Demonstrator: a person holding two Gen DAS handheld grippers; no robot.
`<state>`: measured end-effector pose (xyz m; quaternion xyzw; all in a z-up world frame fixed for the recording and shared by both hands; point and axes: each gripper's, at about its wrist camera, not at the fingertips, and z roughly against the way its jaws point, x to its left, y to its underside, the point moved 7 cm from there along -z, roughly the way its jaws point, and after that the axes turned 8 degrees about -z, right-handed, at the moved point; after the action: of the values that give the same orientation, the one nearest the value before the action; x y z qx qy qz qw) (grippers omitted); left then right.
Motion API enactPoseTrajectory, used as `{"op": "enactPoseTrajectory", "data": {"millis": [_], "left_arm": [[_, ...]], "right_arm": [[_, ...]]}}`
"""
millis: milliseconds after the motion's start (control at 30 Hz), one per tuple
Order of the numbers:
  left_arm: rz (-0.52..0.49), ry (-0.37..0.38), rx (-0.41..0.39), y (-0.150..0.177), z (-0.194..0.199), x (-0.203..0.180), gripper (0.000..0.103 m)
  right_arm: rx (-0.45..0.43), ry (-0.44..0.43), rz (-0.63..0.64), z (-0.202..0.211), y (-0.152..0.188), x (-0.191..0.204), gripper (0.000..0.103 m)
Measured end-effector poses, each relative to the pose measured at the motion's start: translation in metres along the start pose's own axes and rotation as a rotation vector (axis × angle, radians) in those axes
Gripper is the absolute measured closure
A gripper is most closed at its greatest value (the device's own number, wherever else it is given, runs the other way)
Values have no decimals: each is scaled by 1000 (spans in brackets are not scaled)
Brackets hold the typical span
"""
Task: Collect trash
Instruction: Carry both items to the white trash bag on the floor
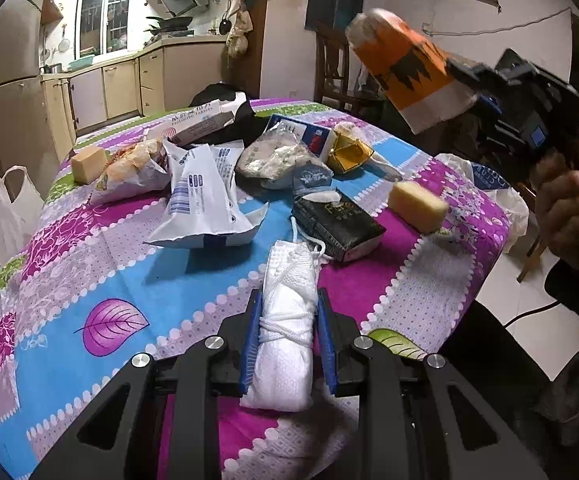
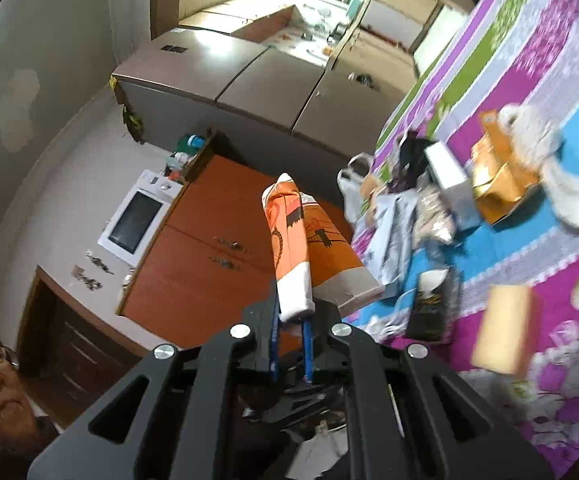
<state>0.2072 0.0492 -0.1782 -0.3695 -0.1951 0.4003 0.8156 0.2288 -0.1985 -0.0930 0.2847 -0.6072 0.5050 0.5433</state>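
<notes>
Pinching a rolled white cloth bundle over the tabletop's near edge, that's the left hand-held gripper; right hand-held gripper clamps an orange paper bag, lifted off the tabletop's right edge

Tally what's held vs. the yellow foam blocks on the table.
Held in grippers: 2, white bundle in left gripper, orange paper bag in right gripper
Yellow foam blocks: 2
Total: 4
</notes>
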Motion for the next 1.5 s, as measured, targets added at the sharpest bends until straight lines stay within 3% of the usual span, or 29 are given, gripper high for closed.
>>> {"op": "enactPoseTrajectory", "data": {"millis": [167, 233, 400, 600, 800, 900, 1033, 1200, 1333, 1500], "left_arm": [[-10, -41, -50, -10, 18, -3, 75], [-9, -55, -70, -14, 27, -3, 75], [-21, -99, -106, -29, 52, -11, 75], [-68, -117, -184, -78, 83, -34, 75], [-116, -19, -246, -153, 86, -84, 75], [-143, 88, -252, -201, 70, -129, 75], [-201, 190, -209, -252, 34, -190, 75], [-243, 324, -92, -301, -29, -265, 76], [-299, 361, 33, -329, -96, -323, 76], [-290, 372, 218, -327, -180, -367, 76]], "right_arm": [[-90, 158, 130, 4, 3, 2, 95], [-144, 283, 233, 15, 9, 8, 95], [-233, 467, 385, 41, 21, 16, 95], [-340, 684, 521, 82, 24, 23, 95], [-466, 909, 649, 147, 10, 47, 95], [-517, 1027, 660, 186, -2, 51, 95], [-533, 1171, 622, 235, -17, 48, 95], [-441, 1335, 480, 284, -45, 26, 95], [-343, 1351, 317, 314, -62, 0, 95], [-233, 1393, 161, 332, -83, -39, 96]]}}
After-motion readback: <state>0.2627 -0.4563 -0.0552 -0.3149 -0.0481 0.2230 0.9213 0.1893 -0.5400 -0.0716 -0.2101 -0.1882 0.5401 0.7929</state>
